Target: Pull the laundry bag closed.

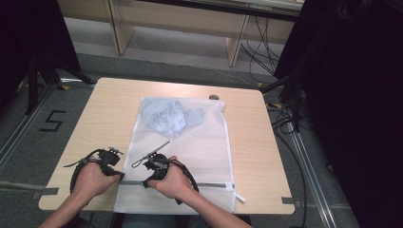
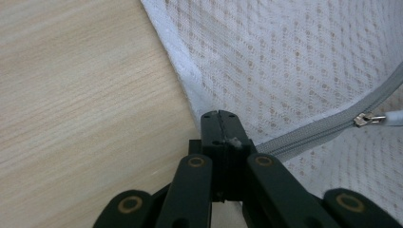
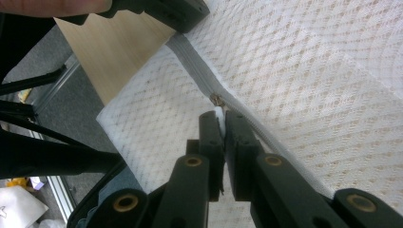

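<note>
A white mesh laundry bag [image 1: 190, 147] lies flat on the wooden table [image 1: 104, 118], with a pale blue garment [image 1: 168, 116] inside at its far end. A grey zipper [image 1: 209, 185] runs across the near end. My left gripper [image 1: 115, 174] [image 2: 219, 116] is shut on the bag's left edge [image 2: 180, 71] by the zipper's end. Just to its right, my right gripper [image 1: 151, 178] [image 3: 223, 116] is shut on the white zipper pull, right behind the metal slider [image 3: 216, 99] [image 2: 363, 118]. The left gripper [image 3: 180, 12] also shows at the top of the right gripper view.
A small dark round object [image 1: 214, 97] sits at the table's far edge beside the bag. A white tag [image 1: 240, 197] sticks out near the bag's right front corner. Grey floor lies beyond the table's near edge [image 3: 57, 95]; cables [image 1: 285, 123] trail on the right.
</note>
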